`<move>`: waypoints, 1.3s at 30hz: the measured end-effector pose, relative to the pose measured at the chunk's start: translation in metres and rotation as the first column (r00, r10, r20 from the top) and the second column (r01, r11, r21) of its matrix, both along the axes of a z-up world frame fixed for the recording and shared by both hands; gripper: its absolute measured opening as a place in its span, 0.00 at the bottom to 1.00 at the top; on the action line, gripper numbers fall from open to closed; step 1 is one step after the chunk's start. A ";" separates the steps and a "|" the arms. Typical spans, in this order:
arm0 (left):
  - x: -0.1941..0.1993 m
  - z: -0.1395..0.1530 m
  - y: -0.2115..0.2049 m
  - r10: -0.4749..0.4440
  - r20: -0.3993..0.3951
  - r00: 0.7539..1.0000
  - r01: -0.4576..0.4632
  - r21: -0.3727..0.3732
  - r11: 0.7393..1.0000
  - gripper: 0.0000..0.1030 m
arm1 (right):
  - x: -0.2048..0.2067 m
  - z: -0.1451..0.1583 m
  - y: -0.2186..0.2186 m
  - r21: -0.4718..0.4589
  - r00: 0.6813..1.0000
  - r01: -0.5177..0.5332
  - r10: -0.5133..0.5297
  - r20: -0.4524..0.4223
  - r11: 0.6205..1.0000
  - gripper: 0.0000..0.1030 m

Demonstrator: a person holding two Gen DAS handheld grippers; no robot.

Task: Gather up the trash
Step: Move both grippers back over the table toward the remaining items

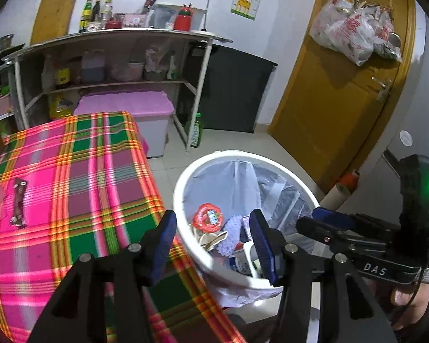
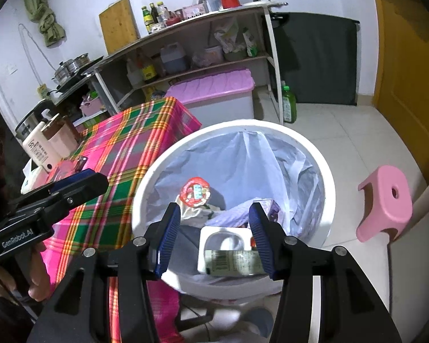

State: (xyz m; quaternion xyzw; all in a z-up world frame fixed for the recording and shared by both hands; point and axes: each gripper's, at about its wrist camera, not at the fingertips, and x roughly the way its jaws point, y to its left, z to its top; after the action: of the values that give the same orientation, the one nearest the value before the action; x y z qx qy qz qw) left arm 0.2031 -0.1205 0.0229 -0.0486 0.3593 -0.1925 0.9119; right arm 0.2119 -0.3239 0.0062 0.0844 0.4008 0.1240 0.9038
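A white trash bin (image 1: 183, 177) with a pale plastic liner stands on the floor beside the plaid-covered table (image 1: 80, 171). It holds several pieces of trash: a red round lid (image 1: 208, 217), crumpled wrappers and a white tray (image 2: 224, 235). My left gripper (image 1: 213, 241) is open and empty over the bin's near rim. My right gripper (image 2: 216, 235) is open and empty above the bin (image 2: 326, 177); it also shows in the left wrist view (image 1: 323, 221). A dark wrapper (image 1: 18, 201) lies on the table at the left.
A white bottle (image 2: 38, 150) and a pink container (image 2: 61, 140) stand at the table's far corner. A pink stool (image 2: 386, 203) is right of the bin. A shelf unit (image 1: 114, 65), a pink-lidded box (image 1: 128, 105), a green bottle (image 1: 196, 131) and a yellow door (image 1: 343, 85) lie beyond.
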 end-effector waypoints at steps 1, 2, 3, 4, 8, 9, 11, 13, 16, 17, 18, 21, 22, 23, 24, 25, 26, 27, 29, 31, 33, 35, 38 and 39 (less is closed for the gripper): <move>-0.003 0.001 0.003 0.005 0.004 1.000 -0.005 0.003 1.000 0.54 | -0.002 0.002 0.003 0.000 1.000 -0.007 0.007 0.004 1.000 0.49; -0.005 0.002 0.006 0.007 0.009 1.000 -0.007 0.004 1.000 0.54 | -0.004 0.003 0.006 0.000 1.000 -0.016 0.016 0.008 1.000 0.49; -0.008 0.003 0.009 0.014 0.016 1.000 -0.014 0.007 1.000 0.54 | -0.006 0.005 0.010 -0.003 1.000 -0.026 0.026 0.013 1.000 0.49; -0.011 0.004 0.012 0.023 0.021 1.000 -0.023 0.009 1.000 0.54 | -0.007 0.005 0.013 -0.007 0.999 -0.036 0.036 0.017 0.999 0.49; -0.020 0.004 0.027 0.056 0.029 0.998 -0.056 0.010 0.998 0.54 | -0.013 0.009 0.028 -0.027 0.998 -0.059 0.060 0.027 0.998 0.50; -0.021 0.004 0.031 0.065 0.031 0.997 -0.066 0.011 0.998 0.54 | -0.014 0.009 0.032 -0.030 0.997 -0.067 0.067 0.028 0.997 0.49; -0.026 0.004 0.040 0.083 0.036 0.996 -0.084 0.012 0.996 0.54 | -0.015 0.010 0.040 -0.034 0.996 -0.081 0.082 0.028 0.996 0.49; -0.030 0.003 0.050 0.103 0.038 0.994 -0.104 0.013 0.995 0.54 | -0.017 0.010 0.049 -0.037 0.994 -0.101 0.102 0.027 0.994 0.49; -0.035 0.001 0.064 0.138 0.043 0.990 -0.139 0.020 0.990 0.53 | -0.017 0.009 0.063 -0.020 0.991 -0.130 0.130 0.019 0.991 0.49; -0.037 0.000 0.069 0.147 0.043 0.988 -0.148 0.021 0.989 0.53 | -0.017 0.008 0.069 0.000 0.989 -0.149 0.149 0.017 0.989 0.50; -0.039 -0.001 0.073 0.155 0.043 0.987 -0.156 0.022 0.987 0.53 | -0.017 0.007 0.073 0.008 0.987 -0.161 0.161 0.020 0.987 0.49; -0.043 -0.004 0.088 0.190 0.041 0.981 -0.191 0.026 0.981 0.53 | -0.018 0.006 0.090 0.010 0.980 -0.196 0.195 0.027 0.981 0.49; -0.044 -0.005 0.093 0.199 0.040 0.979 -0.200 0.026 0.979 0.53 | -0.017 0.006 0.095 0.014 0.978 -0.206 0.205 0.028 0.978 0.49; -0.045 -0.007 0.097 0.209 0.038 0.977 -0.210 0.026 0.977 0.53 | -0.017 0.006 0.100 0.016 0.976 -0.217 0.217 0.033 0.976 0.49; -0.046 -0.008 0.101 0.219 0.037 0.975 -0.220 0.025 0.975 0.53 | -0.017 0.006 0.104 0.014 0.974 -0.223 0.223 0.036 0.975 0.49; -0.047 -0.008 0.106 0.229 0.037 0.973 -0.230 0.026 0.973 0.53 | -0.016 0.006 0.108 0.011 0.973 -0.227 0.226 0.038 0.974 0.49; -0.048 -0.009 0.110 0.237 0.038 0.971 -0.238 0.027 0.971 0.53 | -0.015 0.005 0.112 0.014 0.971 -0.235 0.235 0.035 0.972 0.49; -0.050 -0.010 0.114 0.246 0.040 0.968 -0.247 0.029 0.969 0.53 | -0.014 0.005 0.116 0.013 0.970 -0.242 0.242 0.033 0.970 0.49; -0.051 -0.011 0.123 0.264 0.040 0.964 -0.266 0.031 0.964 0.53 | -0.011 0.003 0.125 0.003 0.967 -0.253 0.252 0.027 0.968 0.49; -0.053 -0.012 0.131 0.280 0.041 0.959 -0.281 0.032 0.959 0.53 | -0.008 0.002 0.132 0.012 0.962 -0.271 0.271 0.017 0.962 0.49; -0.053 -0.013 0.139 0.295 0.040 0.955 -0.296 0.033 0.955 0.53 | -0.004 0.001 0.140 0.019 0.959 -0.282 0.282 0.008 0.959 0.49; -0.053 -0.014 0.147 0.309 0.037 0.950 -0.311 0.035 0.950 0.53 | 0.000 -0.001 0.148 0.012 0.958 -0.286 0.286 -0.013 0.958 0.49; -0.051 -0.014 0.159 0.328 0.036 0.944 -0.329 0.036 0.944 0.53 | 0.006 -0.002 0.160 0.015 0.953 -0.302 0.303 -0.023 0.953 0.49; -0.052 -0.014 0.163 0.336 0.037 0.941 -0.337 0.038 0.941 0.53 | 0.007 -0.002 0.163 0.011 0.952 -0.306 0.306 -0.023 0.952 0.49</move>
State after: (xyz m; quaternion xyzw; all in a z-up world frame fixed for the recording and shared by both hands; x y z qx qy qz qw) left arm 0.1513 0.0428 0.0088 -0.0863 0.3363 -0.0265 0.9374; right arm 0.2192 -0.1606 0.0046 0.0263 0.4195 0.2629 0.8685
